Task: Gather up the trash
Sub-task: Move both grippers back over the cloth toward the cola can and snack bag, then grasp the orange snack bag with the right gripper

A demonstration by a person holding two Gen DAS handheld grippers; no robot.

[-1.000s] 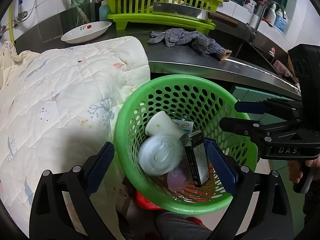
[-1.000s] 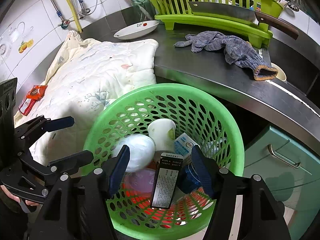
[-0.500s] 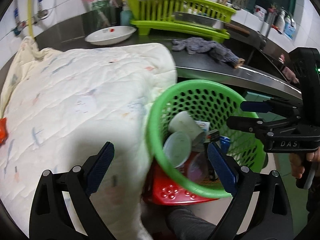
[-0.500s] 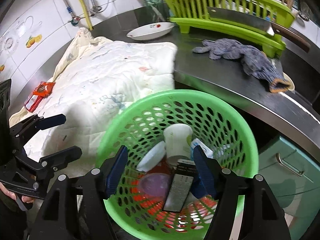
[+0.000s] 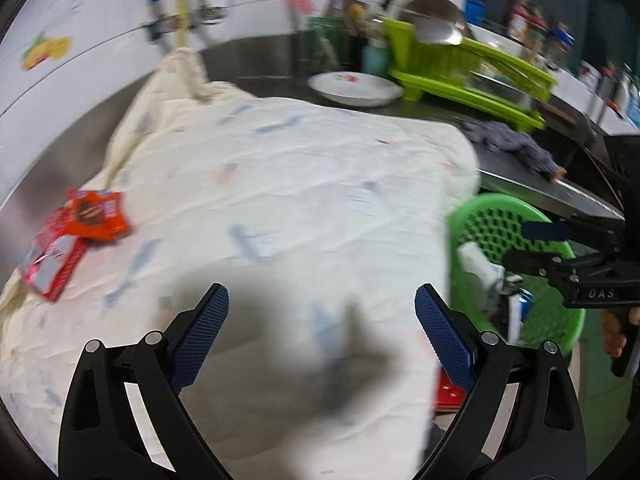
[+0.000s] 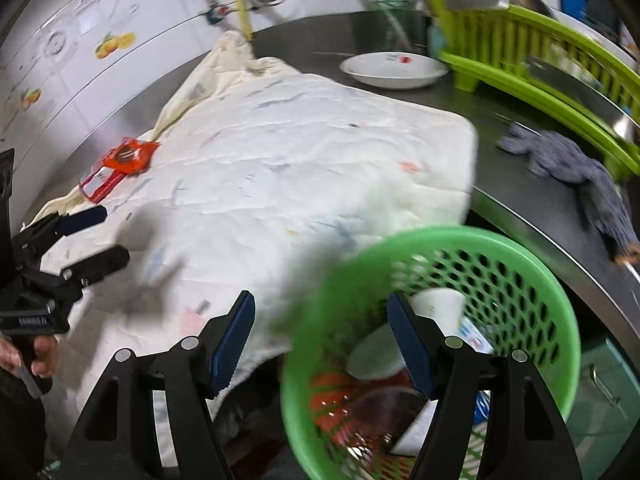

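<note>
Over the cream quilt [image 5: 304, 208] spread across the steel counter [image 6: 532, 184], the left gripper [image 5: 320, 332] hangs with its blue-padded jaws standing wide apart and nothing between them, its shadow falling on the cloth below. Off to that gripper's left, near the quilt's edge, lies a red-orange snack wrapper [image 5: 96, 216] resting partly on a flatter red and silver packet [image 5: 52, 260]; both are well apart from the pads. Beside the quilt's right-hand corner, below the counter edge, sits the green perforated basket [image 6: 516, 256], holding a white paper cup [image 6: 436, 304], a pale lid [image 6: 376, 356], a small printed carton and other bits over a red base. The right gripper [image 6: 320, 344] hovers at the basket's near rim, one finger over the quilt and the other over the basket; its jaws have just been opening and are parted, pressing on nothing. A hand [image 6: 36, 356] grips the left tool's handle at the picture's edge. Farther back stand a white bowl [image 6: 394, 70], a lime dish rack [image 6: 532, 52] and a crumpled grey glove [image 6: 576, 164] on the bare steel
</note>
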